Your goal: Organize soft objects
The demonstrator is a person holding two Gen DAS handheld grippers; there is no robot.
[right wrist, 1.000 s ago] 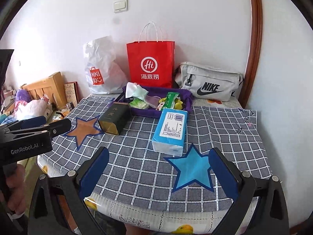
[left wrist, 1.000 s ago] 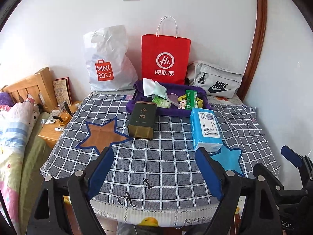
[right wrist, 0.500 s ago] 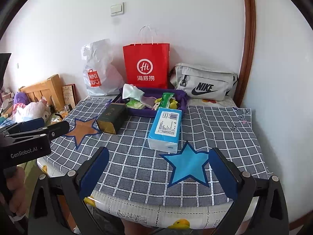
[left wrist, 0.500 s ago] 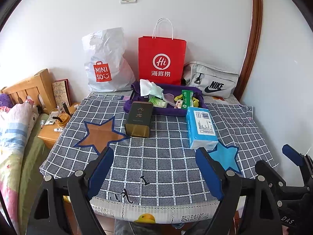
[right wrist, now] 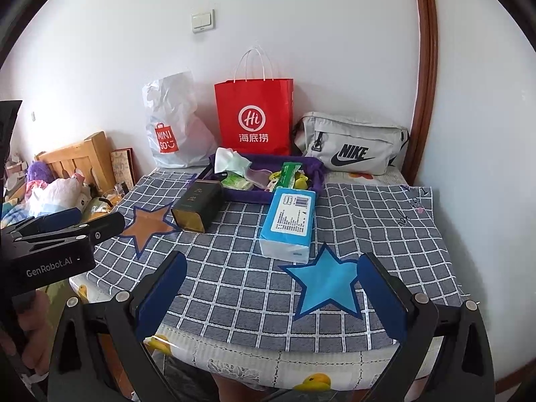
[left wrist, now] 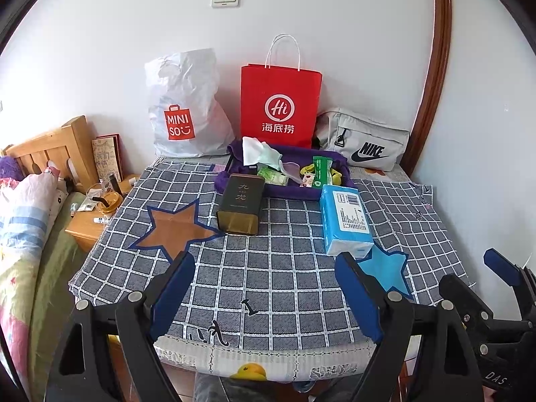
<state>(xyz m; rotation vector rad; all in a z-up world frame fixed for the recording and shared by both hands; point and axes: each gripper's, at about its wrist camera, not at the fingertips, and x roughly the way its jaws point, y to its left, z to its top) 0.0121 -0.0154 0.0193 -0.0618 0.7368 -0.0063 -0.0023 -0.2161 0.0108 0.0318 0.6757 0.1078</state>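
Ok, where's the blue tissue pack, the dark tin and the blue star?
tissue pack [right wrist: 290, 216], right wrist view, white label on top
dark tin [left wrist: 242, 198], left wrist view, top face
blue star [right wrist: 326, 284], right wrist view, centre

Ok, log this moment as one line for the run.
left gripper: open, empty | right gripper: open, empty | blue tissue pack: on checked cloth, by blue star | stage: pre-grasp
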